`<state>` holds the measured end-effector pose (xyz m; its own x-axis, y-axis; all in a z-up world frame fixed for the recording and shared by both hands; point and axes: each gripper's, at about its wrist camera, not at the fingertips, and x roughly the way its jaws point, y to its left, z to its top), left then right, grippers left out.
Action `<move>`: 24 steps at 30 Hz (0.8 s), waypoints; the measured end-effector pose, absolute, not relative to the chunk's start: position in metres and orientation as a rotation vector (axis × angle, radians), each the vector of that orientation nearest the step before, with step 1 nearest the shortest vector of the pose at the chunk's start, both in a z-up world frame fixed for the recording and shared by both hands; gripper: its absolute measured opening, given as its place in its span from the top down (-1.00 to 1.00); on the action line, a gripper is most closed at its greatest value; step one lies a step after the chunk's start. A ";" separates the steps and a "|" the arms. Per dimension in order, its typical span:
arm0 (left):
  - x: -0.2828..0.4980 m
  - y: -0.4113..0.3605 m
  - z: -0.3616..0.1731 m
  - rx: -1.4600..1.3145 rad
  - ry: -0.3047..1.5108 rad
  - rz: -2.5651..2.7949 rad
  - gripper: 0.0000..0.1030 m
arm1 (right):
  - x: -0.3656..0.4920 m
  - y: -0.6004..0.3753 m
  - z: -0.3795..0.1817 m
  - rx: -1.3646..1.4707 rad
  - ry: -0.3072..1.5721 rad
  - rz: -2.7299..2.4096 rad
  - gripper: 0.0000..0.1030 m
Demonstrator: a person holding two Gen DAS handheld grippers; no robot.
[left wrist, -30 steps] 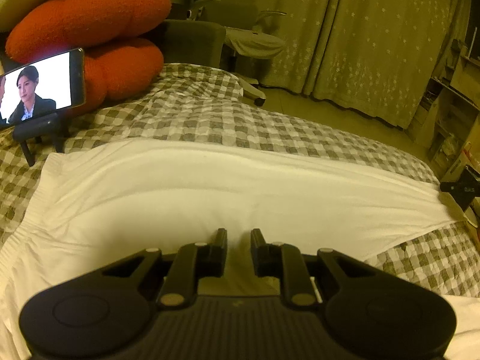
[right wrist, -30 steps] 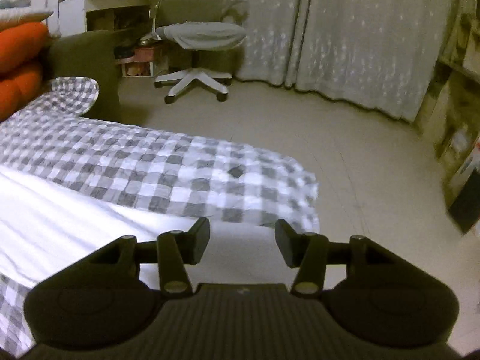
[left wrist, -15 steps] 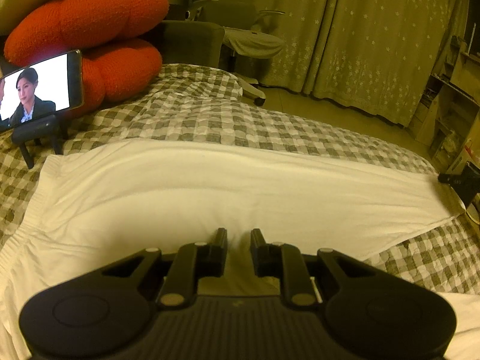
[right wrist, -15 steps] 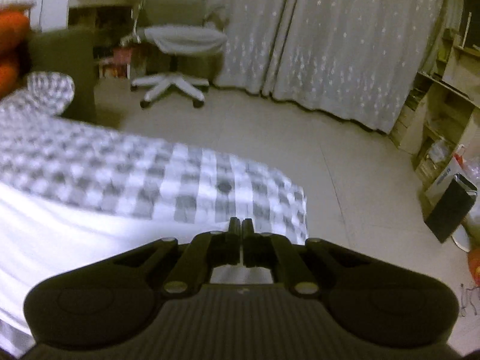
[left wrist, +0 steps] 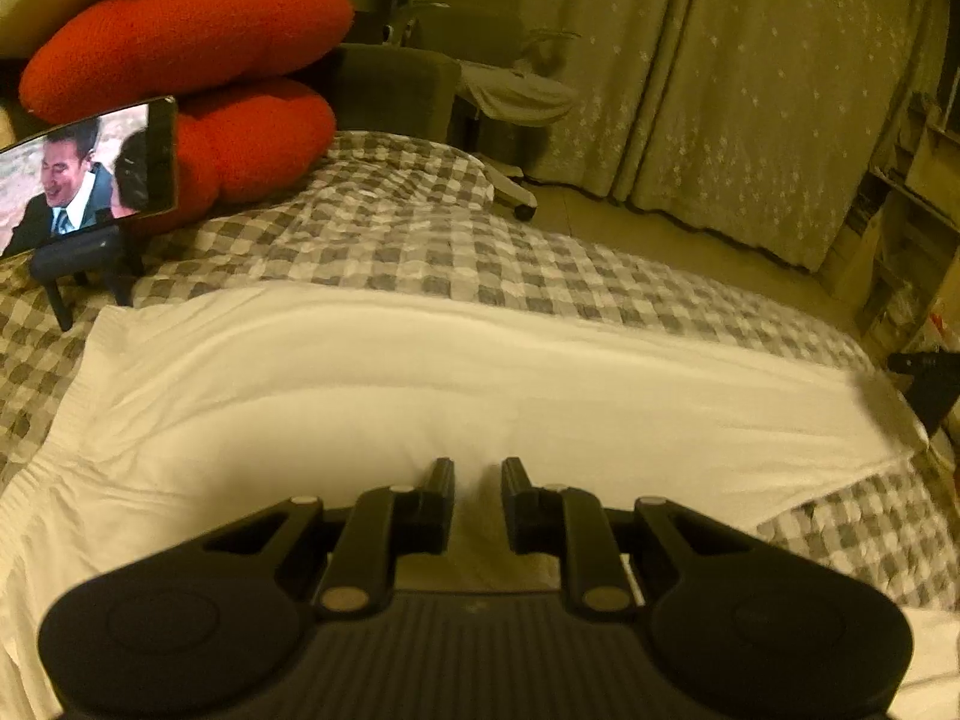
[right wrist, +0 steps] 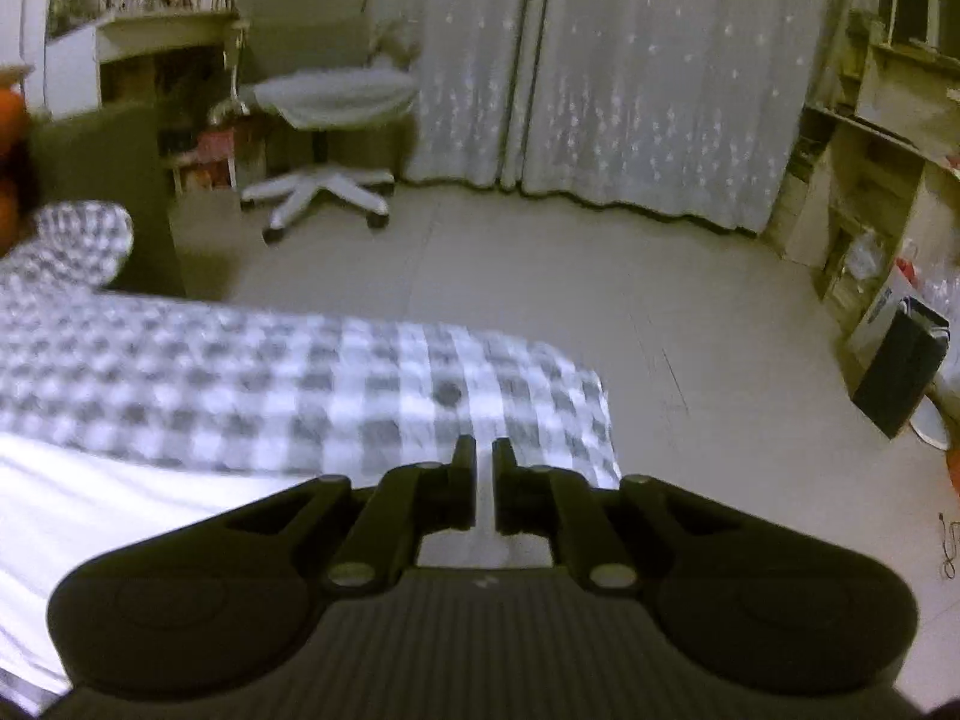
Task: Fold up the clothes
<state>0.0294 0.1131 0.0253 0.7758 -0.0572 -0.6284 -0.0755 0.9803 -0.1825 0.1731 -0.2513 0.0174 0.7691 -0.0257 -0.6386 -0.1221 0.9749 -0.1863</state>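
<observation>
A white garment (left wrist: 420, 396) lies spread across the checkered bed (left wrist: 420, 240), elastic waistband at the left. My left gripper (left wrist: 477, 471) sits low over its near edge, jaws a small gap apart with white cloth between them. My right gripper (right wrist: 485, 450) is at the garment's right end (right wrist: 120, 516), jaws nearly together with a strip of white cloth between them. The right gripper's black body also shows at the left wrist view's right edge (left wrist: 930, 384).
A phone on a small stand (left wrist: 84, 180) plays video at the bed's left, in front of red cushions (left wrist: 192, 60). An office chair (right wrist: 324, 120), curtains (right wrist: 600, 72) and shelves (right wrist: 870, 180) stand beyond the bed; a dark bag (right wrist: 900, 372) is on the floor.
My right gripper closed from wide open onto the garment's right end, then eased to a narrow gap, and it swung right. The left gripper kept its place and gap.
</observation>
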 end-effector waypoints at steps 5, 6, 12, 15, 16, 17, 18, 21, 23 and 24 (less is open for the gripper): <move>0.029 0.120 0.025 -0.239 0.689 0.019 0.66 | 0.169 -0.246 0.020 -0.208 0.723 0.073 0.74; 0.030 0.122 0.024 -0.246 0.694 0.021 0.66 | 0.169 -0.244 0.021 -0.205 0.730 0.077 0.74; 0.030 0.132 0.021 -0.302 0.715 0.026 0.66 | 0.169 -0.253 0.025 -0.139 0.737 0.023 0.67; 0.030 0.145 0.022 -0.358 0.711 0.052 0.66 | 0.170 -0.264 0.027 -0.108 0.724 -0.046 0.66; 0.030 0.150 0.022 -0.378 0.710 0.062 0.66 | 0.170 -0.263 0.027 -0.128 0.721 -0.066 0.66; 0.030 0.154 0.022 -0.391 0.710 0.072 0.66 | 0.169 -0.264 0.027 -0.126 0.721 -0.062 0.66; 0.031 0.155 0.021 -0.397 0.713 0.077 0.66 | 0.169 -0.264 0.029 -0.111 0.719 -0.037 0.66; 0.032 0.149 0.021 -0.366 0.717 0.074 0.67 | 0.164 -0.247 0.036 -0.108 0.702 0.084 0.60; 0.032 0.145 0.023 -0.358 0.712 0.060 0.66 | 0.158 -0.224 0.041 -0.150 0.680 0.195 0.43; 0.033 0.144 0.023 -0.356 0.711 0.056 0.66 | 0.154 -0.208 0.043 -0.187 0.665 0.261 0.35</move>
